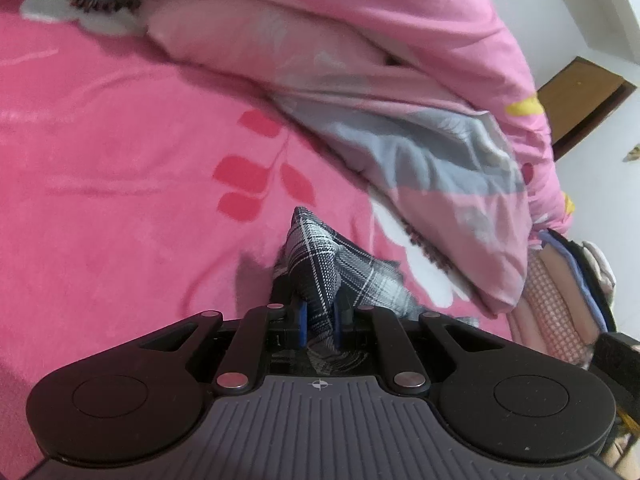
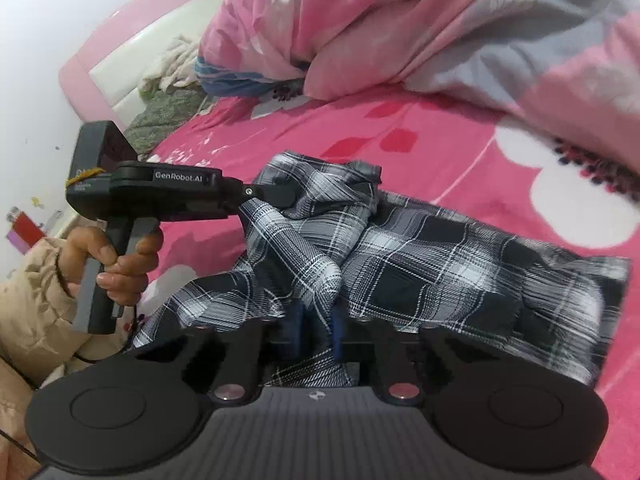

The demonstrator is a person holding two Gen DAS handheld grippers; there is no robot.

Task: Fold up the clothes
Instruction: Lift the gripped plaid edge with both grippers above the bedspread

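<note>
A black, grey and white plaid garment [image 2: 420,264] lies bunched on the pink bedsheet [image 2: 460,152]. My right gripper [image 2: 316,320] is shut on a fold of it at its near edge. My left gripper [image 1: 319,320] is shut on another bunch of the plaid garment [image 1: 320,256], which stands up between its blue pads. In the right wrist view the left gripper [image 2: 276,196] shows from the side, held by a hand [image 2: 120,264] in a beige sleeve, its fingers buried in the cloth's far left corner.
A rumpled pink and grey quilt [image 1: 400,100] is piled at the back and right of the bed. Bare pink sheet [image 1: 100,160] lies to the left. A pink and white headboard [image 2: 120,56] with loose cloth stands far left. A stack of folded fabric [image 1: 560,300] sits at the right.
</note>
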